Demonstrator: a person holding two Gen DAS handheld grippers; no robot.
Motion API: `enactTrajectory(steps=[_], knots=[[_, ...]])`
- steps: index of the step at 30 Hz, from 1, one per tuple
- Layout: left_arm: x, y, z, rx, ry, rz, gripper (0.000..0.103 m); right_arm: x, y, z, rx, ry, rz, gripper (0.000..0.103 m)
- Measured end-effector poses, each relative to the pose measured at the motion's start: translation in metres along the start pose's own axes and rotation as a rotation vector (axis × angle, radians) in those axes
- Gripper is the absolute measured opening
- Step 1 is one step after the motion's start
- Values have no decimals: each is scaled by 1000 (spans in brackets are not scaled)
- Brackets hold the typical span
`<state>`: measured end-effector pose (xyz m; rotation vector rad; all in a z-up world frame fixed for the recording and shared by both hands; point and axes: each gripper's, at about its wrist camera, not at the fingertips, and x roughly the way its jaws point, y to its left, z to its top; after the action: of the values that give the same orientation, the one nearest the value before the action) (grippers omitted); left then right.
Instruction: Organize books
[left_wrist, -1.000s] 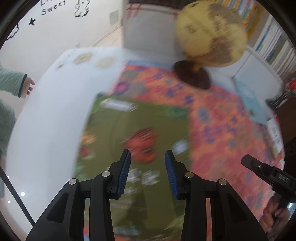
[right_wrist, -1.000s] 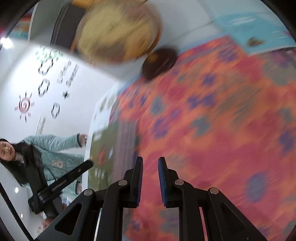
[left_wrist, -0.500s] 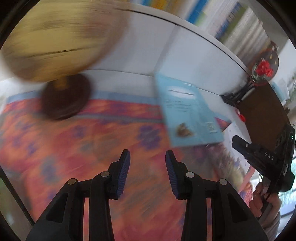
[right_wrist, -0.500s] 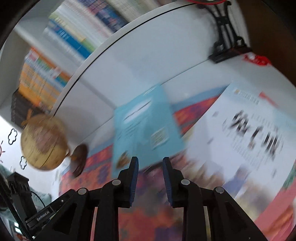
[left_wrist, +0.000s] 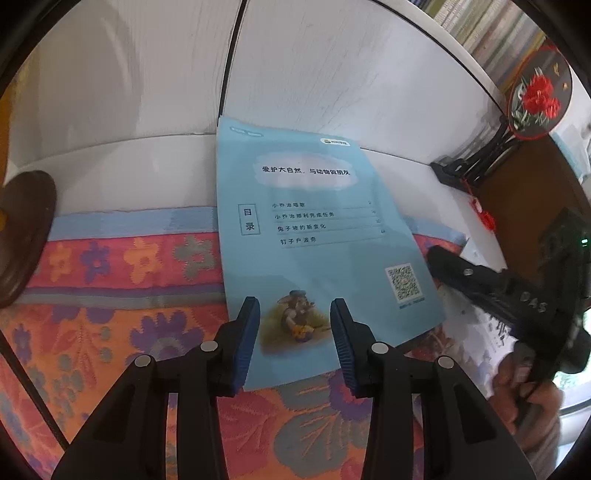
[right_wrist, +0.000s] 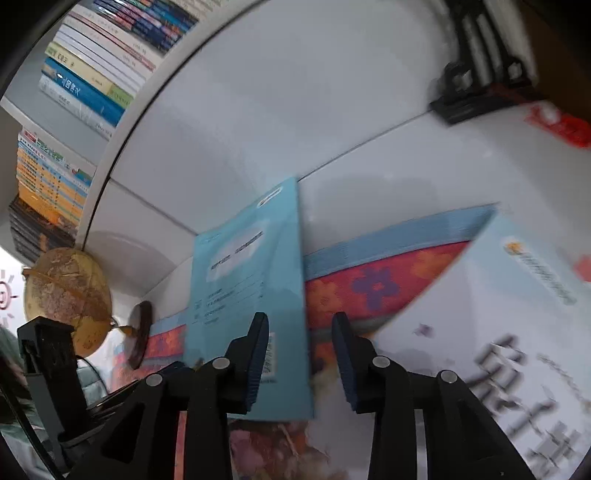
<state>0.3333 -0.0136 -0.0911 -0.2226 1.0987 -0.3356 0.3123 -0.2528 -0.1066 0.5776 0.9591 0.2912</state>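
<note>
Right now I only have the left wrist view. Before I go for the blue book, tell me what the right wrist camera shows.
Observer: The right gripper has its jaws open. They have just been opening, with nothing clamped, and the right edge of the blue book shows through the gap.
Operator: Give me what lies right of that book.
Observer: A white book with large dark characters on its cover lies on the patterned cloth.
Operator: Now the left side.
Observer: The brown base at your left edge carries a yellowish globe, standing upright left of the blue book.
</note>
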Motion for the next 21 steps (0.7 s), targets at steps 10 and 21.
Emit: enactTrajectory(steps=[10, 21], knots=[[2, -4, -1, 39, 18, 25, 37, -16, -12, -3, 194, -20, 387, 28], [-20, 8, -22, -23, 66, -86, 38, -36, 26, -30, 175, -44, 295, 5]])
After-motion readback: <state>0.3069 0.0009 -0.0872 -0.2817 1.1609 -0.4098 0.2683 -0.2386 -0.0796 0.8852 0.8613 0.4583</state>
